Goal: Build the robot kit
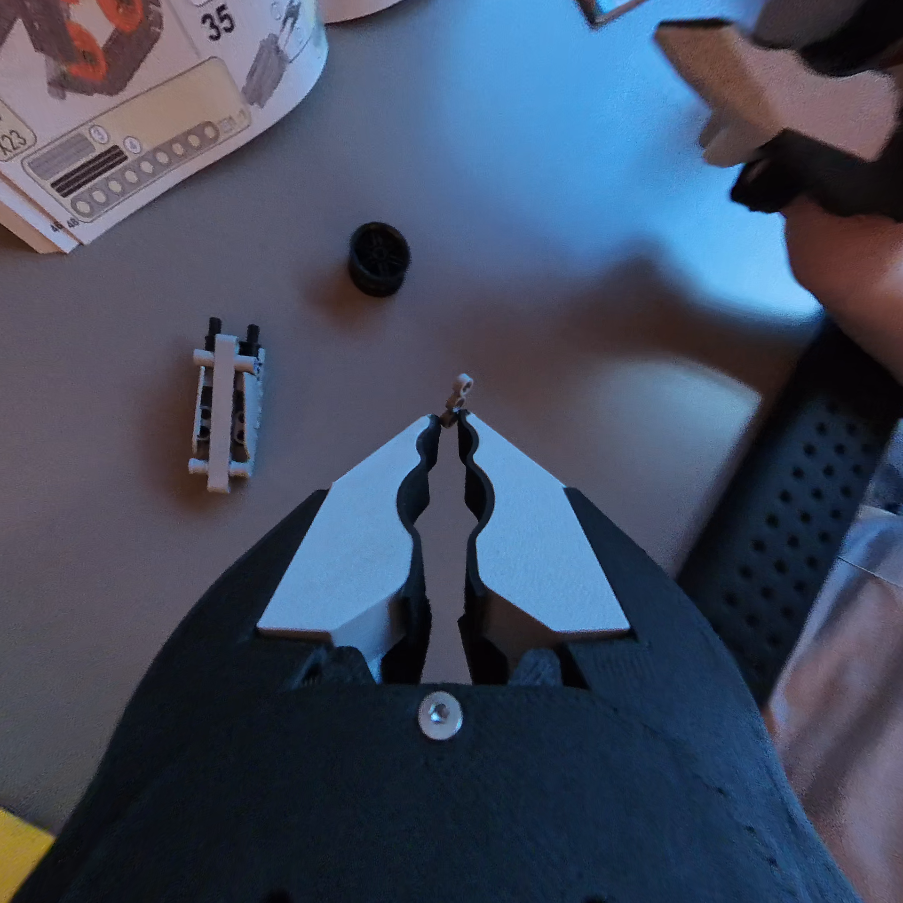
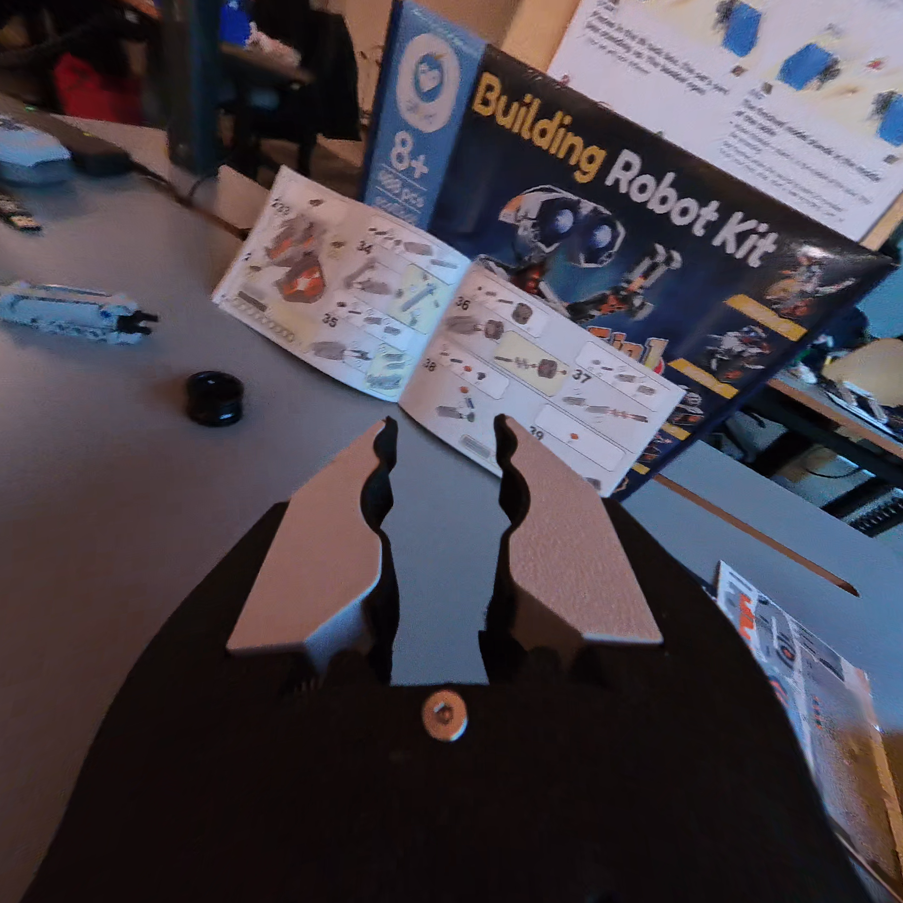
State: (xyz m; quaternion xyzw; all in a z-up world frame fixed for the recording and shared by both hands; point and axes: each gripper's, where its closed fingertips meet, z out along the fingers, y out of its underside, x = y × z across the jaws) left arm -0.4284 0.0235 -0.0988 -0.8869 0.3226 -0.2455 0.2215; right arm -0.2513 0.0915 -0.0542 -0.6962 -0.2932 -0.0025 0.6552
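Note:
My left gripper (image 1: 445,419) is shut on a small grey connector piece (image 1: 458,392), pinched at its fingertips above the grey table (image 1: 513,220). A white and grey brick assembly (image 1: 225,408) with two black pins lies to its left, and a black wheel (image 1: 378,259) lies farther ahead. My right gripper (image 2: 442,432) is open and empty above the table, facing an open instruction booklet (image 2: 440,342). The wheel also shows in the right wrist view (image 2: 214,397), as does the assembly (image 2: 73,312), both to the left. The right gripper also shows blurred in the left wrist view (image 1: 791,112) at the top right.
A dark building kit box (image 2: 635,220) stands behind the booklet. The booklet's corner shows in the left wrist view (image 1: 122,97). A black perforated tray (image 1: 791,513) sits at the right, a yellow object (image 1: 19,850) at the bottom left. A printed sheet (image 2: 806,684) lies at the right. There is about 20 cm between the tips of the two grippers. My left gripper's tips are some 10 cm from the black wheel (image 1: 378,259). The right camera catches it too, in the right wrist view (image 2: 209,388).

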